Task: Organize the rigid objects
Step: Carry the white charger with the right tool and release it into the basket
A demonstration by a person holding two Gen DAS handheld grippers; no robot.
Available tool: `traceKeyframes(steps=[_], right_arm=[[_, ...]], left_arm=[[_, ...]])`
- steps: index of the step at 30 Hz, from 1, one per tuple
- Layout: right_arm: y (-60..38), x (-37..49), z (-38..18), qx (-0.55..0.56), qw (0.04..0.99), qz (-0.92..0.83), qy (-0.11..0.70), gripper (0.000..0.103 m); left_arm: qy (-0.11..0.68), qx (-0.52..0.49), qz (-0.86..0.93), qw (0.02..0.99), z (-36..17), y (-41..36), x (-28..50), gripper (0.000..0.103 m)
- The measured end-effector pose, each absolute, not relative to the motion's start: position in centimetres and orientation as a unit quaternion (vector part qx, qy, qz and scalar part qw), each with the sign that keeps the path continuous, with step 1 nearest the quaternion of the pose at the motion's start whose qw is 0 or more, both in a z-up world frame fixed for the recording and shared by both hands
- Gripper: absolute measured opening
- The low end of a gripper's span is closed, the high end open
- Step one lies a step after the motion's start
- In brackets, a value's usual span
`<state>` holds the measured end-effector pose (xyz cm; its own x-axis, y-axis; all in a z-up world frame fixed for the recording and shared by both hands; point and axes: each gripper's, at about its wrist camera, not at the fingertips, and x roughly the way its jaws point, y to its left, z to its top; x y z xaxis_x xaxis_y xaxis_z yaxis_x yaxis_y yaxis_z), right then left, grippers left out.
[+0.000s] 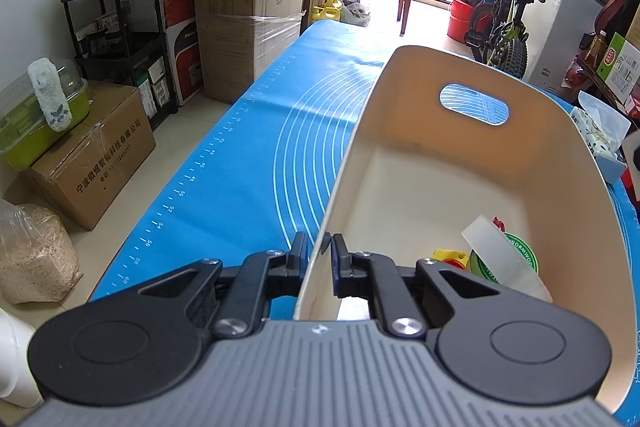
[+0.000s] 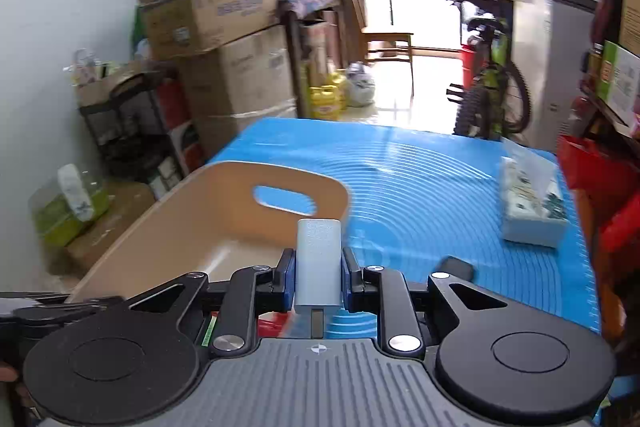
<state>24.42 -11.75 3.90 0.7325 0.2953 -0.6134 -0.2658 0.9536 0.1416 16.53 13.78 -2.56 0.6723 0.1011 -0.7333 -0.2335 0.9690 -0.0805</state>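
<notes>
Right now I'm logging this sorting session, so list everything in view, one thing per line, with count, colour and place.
bin: one, cream, on the mat, near wall clamped by the left gripper
mat: one, blue with white rings, covering the table
tape roll: one, green label, inside the bin
small toy: one, yellow and red, inside the bin
block: one, silver-grey, held by the right gripper
tissue box: one, pale blue, right side of the mat
dark object: one, black, on the mat, too hidden to identify
left gripper: shut on the bin wall
right gripper: shut on the block
</notes>
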Motion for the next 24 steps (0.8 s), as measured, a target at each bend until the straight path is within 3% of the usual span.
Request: traceKeyframes(steps=[24], right_arm=[[-2.4, 23.4, -2.2, -0.083, 0.874, 0.234, 0.419, 0.032]], left_arm=[[0.392, -0.081, 0.092, 0.912, -2.9, 13.7, 16.3, 0.013]])
